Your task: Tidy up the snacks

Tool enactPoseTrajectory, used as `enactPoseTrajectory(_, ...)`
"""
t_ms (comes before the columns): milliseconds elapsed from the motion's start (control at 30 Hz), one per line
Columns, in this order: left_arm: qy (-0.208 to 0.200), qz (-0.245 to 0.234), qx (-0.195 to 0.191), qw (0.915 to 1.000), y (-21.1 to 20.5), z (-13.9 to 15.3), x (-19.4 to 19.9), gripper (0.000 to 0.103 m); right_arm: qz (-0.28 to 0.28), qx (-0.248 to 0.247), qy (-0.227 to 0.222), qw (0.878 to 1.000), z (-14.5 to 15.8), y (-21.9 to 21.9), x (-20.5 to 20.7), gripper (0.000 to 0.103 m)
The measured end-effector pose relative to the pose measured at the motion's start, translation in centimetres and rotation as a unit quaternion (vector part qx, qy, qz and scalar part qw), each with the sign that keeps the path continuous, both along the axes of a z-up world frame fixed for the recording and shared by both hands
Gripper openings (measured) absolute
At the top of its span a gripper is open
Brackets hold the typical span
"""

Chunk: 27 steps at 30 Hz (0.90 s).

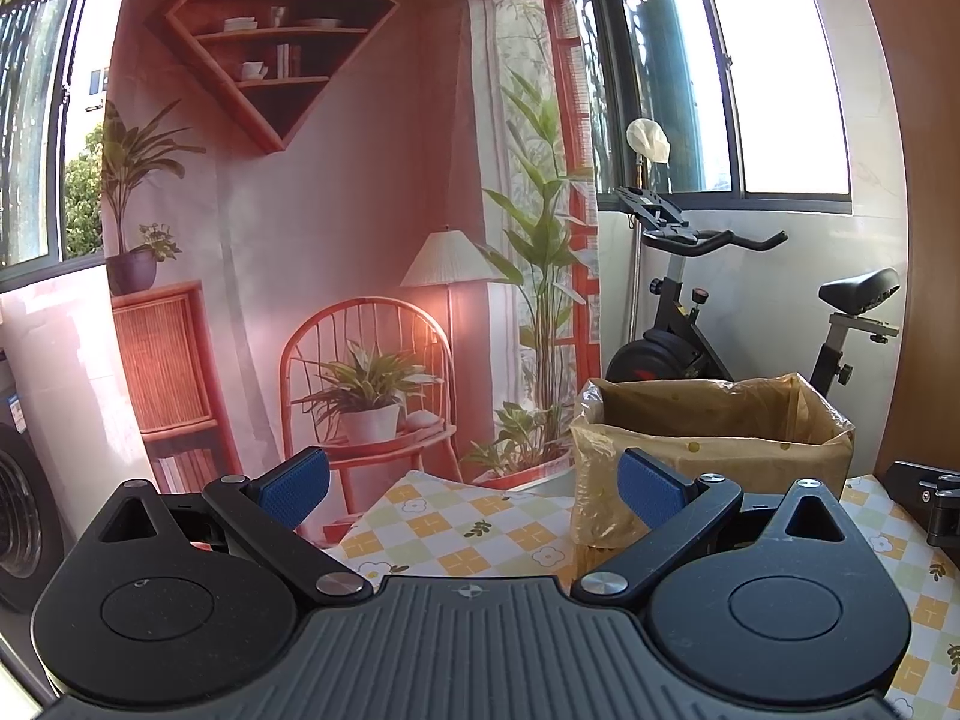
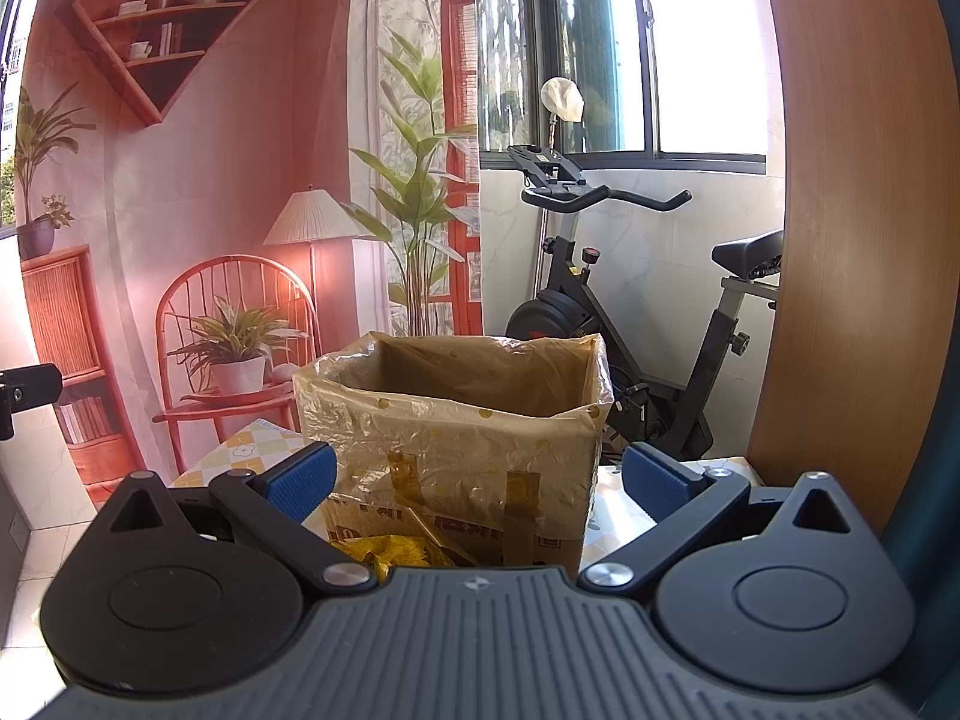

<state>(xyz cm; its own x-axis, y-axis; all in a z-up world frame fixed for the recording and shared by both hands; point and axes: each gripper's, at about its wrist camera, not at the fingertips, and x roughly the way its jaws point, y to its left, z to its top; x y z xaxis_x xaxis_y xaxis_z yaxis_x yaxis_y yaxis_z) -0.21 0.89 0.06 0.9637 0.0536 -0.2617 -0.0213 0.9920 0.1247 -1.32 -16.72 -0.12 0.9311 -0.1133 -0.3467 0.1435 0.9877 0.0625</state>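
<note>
1. Nearest me, the right gripper (image 2: 474,480) hangs low over the tabletop (image 2: 240,450) with its blue fingers (image 2: 300,480) spread wide and nothing between them.
2. Just below and ahead of those fingers lies a yellow snack packet (image 2: 399,549), crumpled against the foot of the box; most of it is hidden under the gripper body, so I cannot tell its long axis.
3. The left gripper (image 1: 474,489) is likewise spread and empty, held over the checked tablecloth (image 1: 468,528) with no snack in its view.
4. The cardboard box (image 2: 456,444), lined with a yellowish plastic bag (image 2: 480,366) and open at the top, stands straight ahead of the right fingers and off to the right of the left ones.
5. I judge the right hand the nearer to the packet; it would need to dip down and forward.
6. Beyond stand an exercise bike (image 2: 630,300) and a printed backdrop (image 1: 300,210).
</note>
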Motion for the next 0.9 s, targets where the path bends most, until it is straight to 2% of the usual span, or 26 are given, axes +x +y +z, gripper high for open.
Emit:
enactPoseTrajectory(433,0.000,-0.004,-0.003,1.0000,0.1,0.1,0.0,0.103,0.000,0.000,0.000,1.000,0.0,0.1,0.0,0.103)
enactPoseTrajectory(667,-0.010,-0.018,-0.029,0.9994,0.4,0.1,0.1,0.103,0.003,0.006,-0.010,1.000,-0.1,0.0,0.1,0.103)
enactPoseTrajectory(900,-0.021,-0.008,0.030,0.9993,-0.1,-1.8,0.9,0.103,0.021,-0.002,-0.025,0.999,-1.1,0.0,0.6,0.103)
